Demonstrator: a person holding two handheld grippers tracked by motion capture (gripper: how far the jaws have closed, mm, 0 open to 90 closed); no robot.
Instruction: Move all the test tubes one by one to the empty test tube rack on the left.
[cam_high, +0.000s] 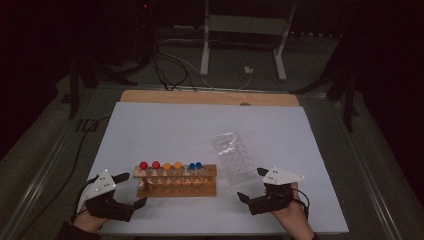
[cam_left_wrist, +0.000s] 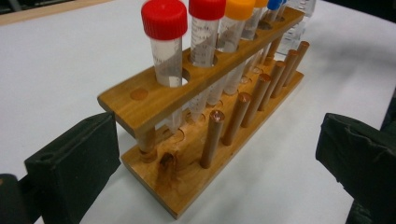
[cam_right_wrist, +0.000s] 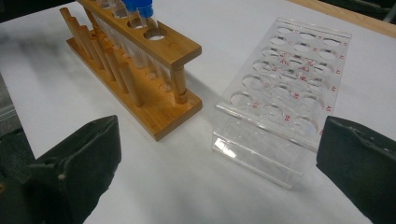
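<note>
High view shows the brown wooden test-tube rack (cam_high: 176, 181) at the worktop's six o'clock, holding six clear plastic tubes with red, orange and blue caps (cam_high: 170, 169). Our left gripper (cam_high: 126, 189) waits at its nine o'clock end, jaws wide and empty; our right gripper (cam_high: 253, 184), at three o'clock, is also wide and empty. We judge the tubes light, smooth and slippery; better grip just under the cap.

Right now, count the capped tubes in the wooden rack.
6, all in the wooden rack's back row: two red-capped tubes at its left end, two orange-capped mid-row, two blue-capped rightward.
</note>
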